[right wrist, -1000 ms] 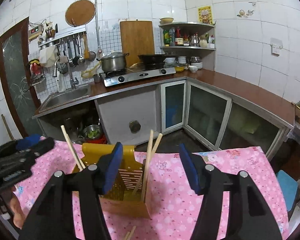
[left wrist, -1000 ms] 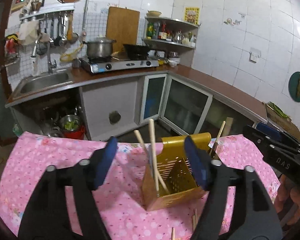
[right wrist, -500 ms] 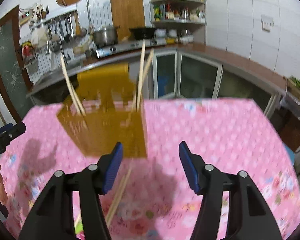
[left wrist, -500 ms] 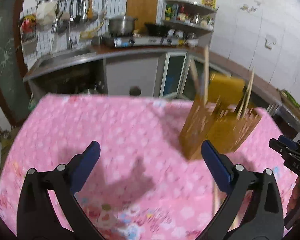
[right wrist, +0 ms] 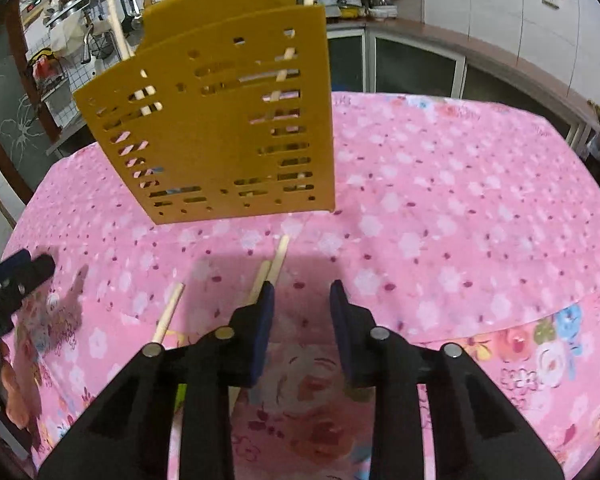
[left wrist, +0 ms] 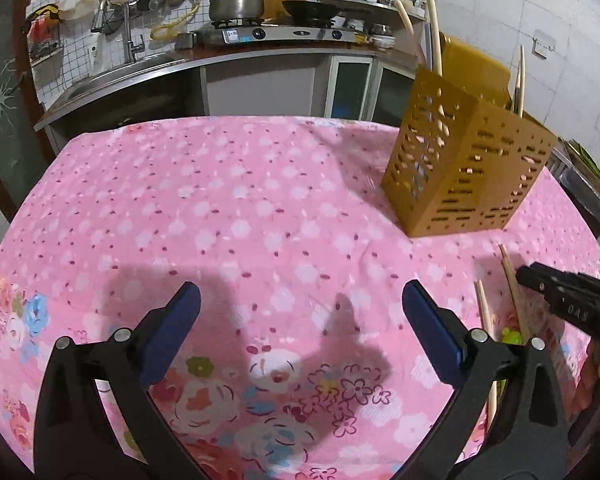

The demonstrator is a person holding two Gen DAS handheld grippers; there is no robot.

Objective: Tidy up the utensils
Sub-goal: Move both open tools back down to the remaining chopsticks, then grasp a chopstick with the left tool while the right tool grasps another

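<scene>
A yellow slotted utensil holder (left wrist: 464, 164) stands on the pink flowered tablecloth (left wrist: 240, 220) and holds several wooden chopsticks upright. It fills the upper left of the right wrist view (right wrist: 220, 120). Loose chopsticks (right wrist: 270, 268) lie on the cloth in front of it, also seen in the left wrist view (left wrist: 510, 280). My left gripper (left wrist: 300, 320) is open and empty, low over the cloth left of the holder. My right gripper (right wrist: 300, 300) is open and empty, its left finger just over the loose chopsticks. Its tip shows in the left wrist view (left wrist: 540, 276).
A kitchen counter (left wrist: 260, 52) with a sink, a stove and a pot runs behind the table. The counter continues along the right wall (right wrist: 500, 60). A green object (left wrist: 510, 336) lies by the chopsticks. The left gripper's tip shows at the left edge (right wrist: 16, 276).
Both grippers have dropped from above the holder to low over the cloth. The right gripper's fingers have narrowed and now hover over the loose chopsticks.
</scene>
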